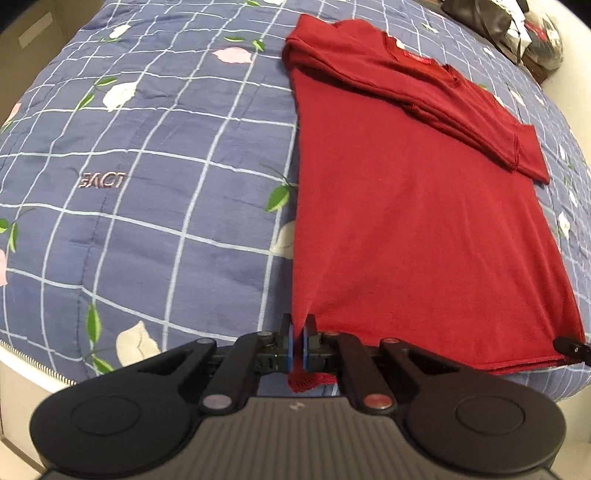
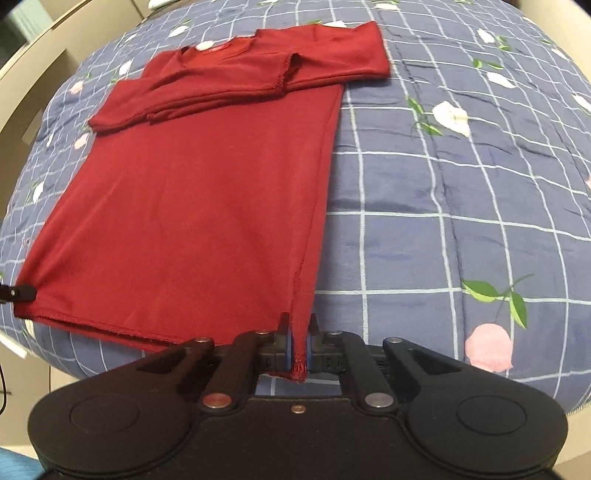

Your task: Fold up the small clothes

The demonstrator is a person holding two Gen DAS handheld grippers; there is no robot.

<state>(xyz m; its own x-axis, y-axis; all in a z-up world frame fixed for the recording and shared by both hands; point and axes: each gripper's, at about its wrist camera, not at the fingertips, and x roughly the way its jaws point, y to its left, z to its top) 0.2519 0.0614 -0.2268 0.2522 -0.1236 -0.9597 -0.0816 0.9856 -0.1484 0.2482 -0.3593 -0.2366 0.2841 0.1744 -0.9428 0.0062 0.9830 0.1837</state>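
A dark red long-sleeved shirt (image 1: 417, 206) lies flat on a blue checked quilt, its sleeves folded across the chest at the far end. My left gripper (image 1: 300, 332) is shut on the near left corner of the shirt's hem. My right gripper (image 2: 298, 332) is shut on the near right corner of the hem of the shirt (image 2: 192, 206). The right gripper's tip shows at the right edge of the left wrist view (image 1: 570, 346). The left gripper's tip shows at the left edge of the right wrist view (image 2: 18, 292).
The blue flowered quilt (image 1: 147, 184) covers the bed and also shows in the right wrist view (image 2: 461, 184). Dark bags (image 1: 517, 33) sit at the far right corner. A beige bed frame (image 2: 33, 74) runs along the far left.
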